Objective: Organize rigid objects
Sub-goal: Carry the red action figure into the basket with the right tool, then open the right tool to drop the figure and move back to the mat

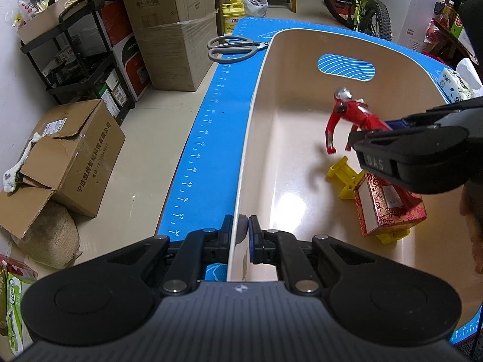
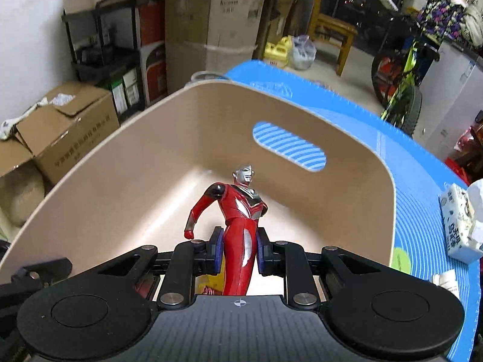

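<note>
A beige plastic bin (image 1: pixel 259 96) with an oval handle hole stands on the blue mat (image 1: pixel 211 138). My left gripper (image 1: pixel 240 229) is shut on the bin's near-left wall. My right gripper (image 2: pixel 240 249) is shut on the legs of a red and silver hero figure (image 2: pixel 241 211), held head-up over the bin's inside; in the left wrist view the figure (image 1: pixel 353 114) hangs from the right gripper (image 1: pixel 401 126) above the bin floor. On that floor lie a yellow plastic piece (image 1: pixel 344 178) and a red patterned box (image 1: pixel 386 208).
Grey-handled scissors (image 1: pixel 232 49) lie on the mat behind the bin's left corner. A tissue pack (image 2: pixel 459 226) sits on the mat to the right. Cardboard boxes (image 1: pixel 69 157), a black shelf (image 1: pixel 78 60) and a bicycle (image 1: pixel 362 3) stand on the floor around the table.
</note>
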`<state>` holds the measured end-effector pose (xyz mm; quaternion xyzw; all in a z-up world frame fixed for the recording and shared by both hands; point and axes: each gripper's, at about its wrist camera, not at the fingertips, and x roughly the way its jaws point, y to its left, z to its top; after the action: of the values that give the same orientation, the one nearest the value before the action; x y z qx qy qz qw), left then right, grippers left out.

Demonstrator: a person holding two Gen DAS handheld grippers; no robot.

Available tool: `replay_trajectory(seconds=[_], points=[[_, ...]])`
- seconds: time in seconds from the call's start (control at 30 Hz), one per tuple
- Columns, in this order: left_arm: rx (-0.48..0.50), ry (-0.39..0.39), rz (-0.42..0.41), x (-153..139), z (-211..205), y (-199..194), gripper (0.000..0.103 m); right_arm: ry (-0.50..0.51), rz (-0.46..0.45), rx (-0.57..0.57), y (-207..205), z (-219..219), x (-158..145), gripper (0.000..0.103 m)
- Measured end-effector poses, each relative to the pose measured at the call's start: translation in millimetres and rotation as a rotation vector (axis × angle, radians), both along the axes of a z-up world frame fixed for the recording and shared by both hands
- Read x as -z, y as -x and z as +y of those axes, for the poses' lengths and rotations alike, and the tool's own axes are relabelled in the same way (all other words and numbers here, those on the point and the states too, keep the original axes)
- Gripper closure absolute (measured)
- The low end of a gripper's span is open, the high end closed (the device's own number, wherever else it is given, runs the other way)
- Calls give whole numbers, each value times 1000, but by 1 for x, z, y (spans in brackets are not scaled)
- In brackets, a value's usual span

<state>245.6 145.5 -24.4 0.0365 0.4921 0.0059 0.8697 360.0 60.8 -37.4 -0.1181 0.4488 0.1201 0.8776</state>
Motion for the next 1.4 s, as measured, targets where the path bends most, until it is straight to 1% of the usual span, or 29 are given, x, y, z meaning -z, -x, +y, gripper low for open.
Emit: replay_trajectory(seconds=[0.07, 0.23, 0.27, 0.3, 0.4, 0.5, 0.77, 1.03, 1.2, 1.4], points=[[2, -2, 2, 1, -1, 0, 91, 1, 16, 2, -2, -1, 2, 72], [3, 0, 3, 0, 0, -1, 91, -7, 17, 5, 2, -5, 2, 55], [3, 0, 3, 0, 1, -1, 91, -13, 12, 4, 3, -7, 0, 49], [4, 0, 3, 0, 1, -1, 91, -24, 2, 3, 5, -9, -2, 45], [5, 0, 4, 0, 2, -1, 91, -62, -33, 6, 12, -16, -11, 36], [5, -1, 4, 0, 2, -1, 91, -92, -71, 12, 18, -25, -22, 32], [4, 0, 4, 0, 2, -1, 91, -134, -160, 25, 35, -50, -56, 24], [5, 1, 5, 0, 2, -1, 91, -150, -221, 96, 56, -99, -74, 21], [6, 1, 6, 1, 1, -1, 91, -134, -225, 140, 68, -129, -69, 20], [11, 8, 5, 2, 3, 0, 91, -100, -180, 177, 78, -159, -44, 20]])
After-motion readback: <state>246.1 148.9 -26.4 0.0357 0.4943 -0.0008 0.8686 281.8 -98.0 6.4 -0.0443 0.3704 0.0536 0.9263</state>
